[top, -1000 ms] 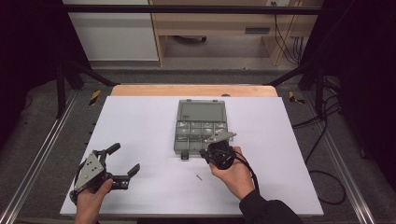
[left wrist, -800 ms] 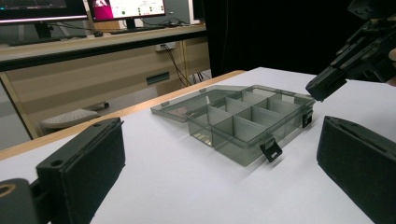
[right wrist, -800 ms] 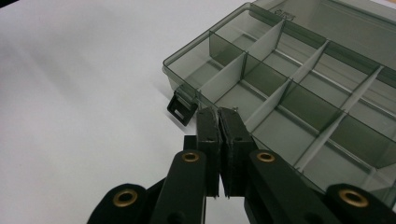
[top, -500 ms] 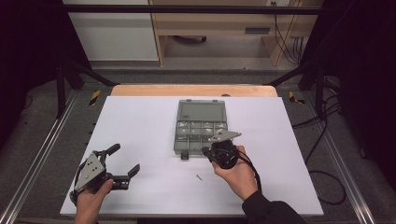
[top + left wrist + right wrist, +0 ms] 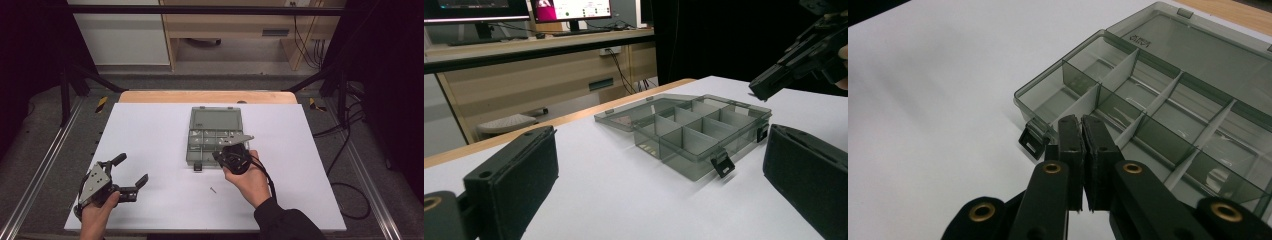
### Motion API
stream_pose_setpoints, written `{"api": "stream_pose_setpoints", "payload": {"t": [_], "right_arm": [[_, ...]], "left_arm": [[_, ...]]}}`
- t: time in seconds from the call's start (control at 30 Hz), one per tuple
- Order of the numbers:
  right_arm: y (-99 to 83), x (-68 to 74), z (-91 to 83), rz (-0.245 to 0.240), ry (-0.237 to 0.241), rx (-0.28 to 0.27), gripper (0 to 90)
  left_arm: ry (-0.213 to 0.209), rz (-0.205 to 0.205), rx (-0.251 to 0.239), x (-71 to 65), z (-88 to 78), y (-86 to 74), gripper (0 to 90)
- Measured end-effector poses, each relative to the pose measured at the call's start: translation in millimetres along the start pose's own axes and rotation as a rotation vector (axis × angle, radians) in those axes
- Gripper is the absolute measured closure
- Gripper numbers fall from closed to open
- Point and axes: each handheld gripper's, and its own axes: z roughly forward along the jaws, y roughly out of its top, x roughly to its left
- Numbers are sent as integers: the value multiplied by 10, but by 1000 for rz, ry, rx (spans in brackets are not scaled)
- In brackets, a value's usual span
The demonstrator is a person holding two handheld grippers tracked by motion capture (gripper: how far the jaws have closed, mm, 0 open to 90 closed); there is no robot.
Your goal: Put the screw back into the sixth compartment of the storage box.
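Observation:
A smoky-grey compartment box [image 5: 215, 131] lies open in the middle of the white table, its lid flat at the far side and its compartments looking empty. My right gripper [image 5: 217, 156] hovers at the box's near edge. In the right gripper view its pads [image 5: 1082, 127] are pressed together over the front wall beside the black latch [image 5: 1030, 143], with nothing visible between them. My left gripper [image 5: 132, 168] rests near the table's front left, its jaws spread wide. In the left gripper view the box [image 5: 694, 131] lies ahead and the right gripper's [image 5: 756, 90] jaws hang above its far corner.
A small screw [image 5: 213, 190] lies on the table just in front of the box, beside my right hand. The white tabletop [image 5: 150, 135] has bare room on the left and right of the box. A wooden edge [image 5: 150, 96] runs along the far side.
My right gripper has edged slightly forward toward the box's front wall. The left gripper has stayed where it was.

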Motion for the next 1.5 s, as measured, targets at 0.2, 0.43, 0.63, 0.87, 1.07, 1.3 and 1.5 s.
{"api": "stream_pose_setpoints", "payload": {"t": [0.2,0.43,0.63,0.87,1.07,1.3,1.5], "right_arm": [[18,3,63,8,-8,10,878],[52,-19,89,-4,-9,17,877],[83,-5,112,-8,-8,25,878],[104,-24,227,-3,-7,49,878],[109,-27,380,5,-15,83,878],[151,-45,532,10,-33,116,812],[152,-62,385,18,-64,80,622]], "left_arm": [[-4,1,6,-9,18,-4,11],[2,-2,-1,-8,16,-1,11],[1,2,-4,-10,22,2,11],[-2,5,-2,-7,21,4,11],[-7,17,9,-3,31,1,11],[-13,19,10,-21,38,0,11],[-18,23,19,-7,32,-6,11]]}}
